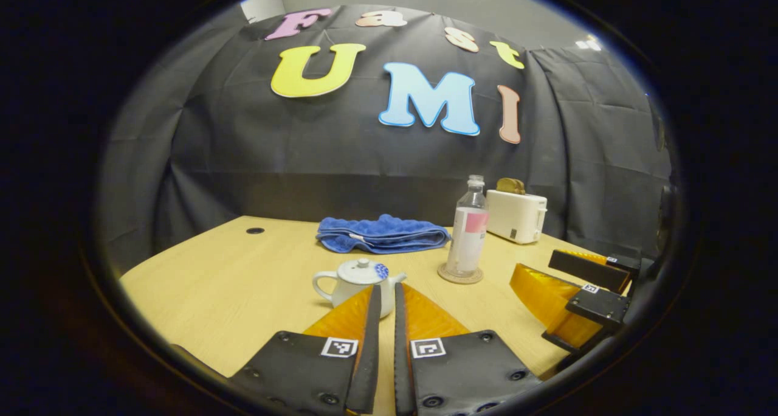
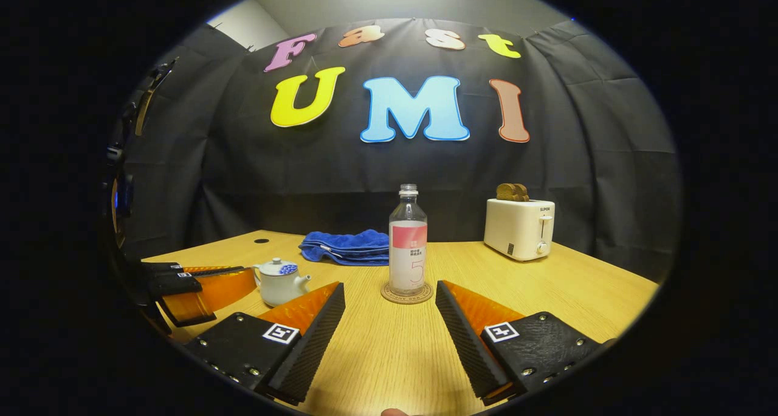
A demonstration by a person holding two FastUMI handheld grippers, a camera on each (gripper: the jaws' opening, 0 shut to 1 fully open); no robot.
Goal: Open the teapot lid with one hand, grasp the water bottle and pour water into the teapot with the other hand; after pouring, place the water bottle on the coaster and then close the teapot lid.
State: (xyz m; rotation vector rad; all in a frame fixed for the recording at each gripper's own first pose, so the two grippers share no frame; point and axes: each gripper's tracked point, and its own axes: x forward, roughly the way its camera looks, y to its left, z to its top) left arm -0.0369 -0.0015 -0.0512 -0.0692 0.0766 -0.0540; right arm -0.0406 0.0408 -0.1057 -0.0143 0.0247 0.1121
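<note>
A small white teapot [image 1: 358, 280] [image 2: 280, 283] stands on the wooden table with its lid on. Just behind it, my left gripper [image 1: 387, 288] is shut, with nothing between its fingers; it also appears at the left edge of the right gripper view [image 2: 200, 284]. A clear water bottle [image 1: 468, 233] [image 2: 408, 246] with a pink label stands upright on a round coaster [image 1: 460, 275] [image 2: 406, 294]. My right gripper [image 2: 389, 286] is open and short of the bottle, which stands centred ahead of the gap. This gripper appears at the right of the left gripper view [image 1: 583, 289].
A folded blue towel [image 1: 383, 233] [image 2: 346, 246] lies at the back of the table [image 2: 389, 349]. A white toaster [image 1: 516, 215] [image 2: 519, 228] holding bread stands at the back right. A small dark hole [image 1: 255, 230] marks the far left of the tabletop.
</note>
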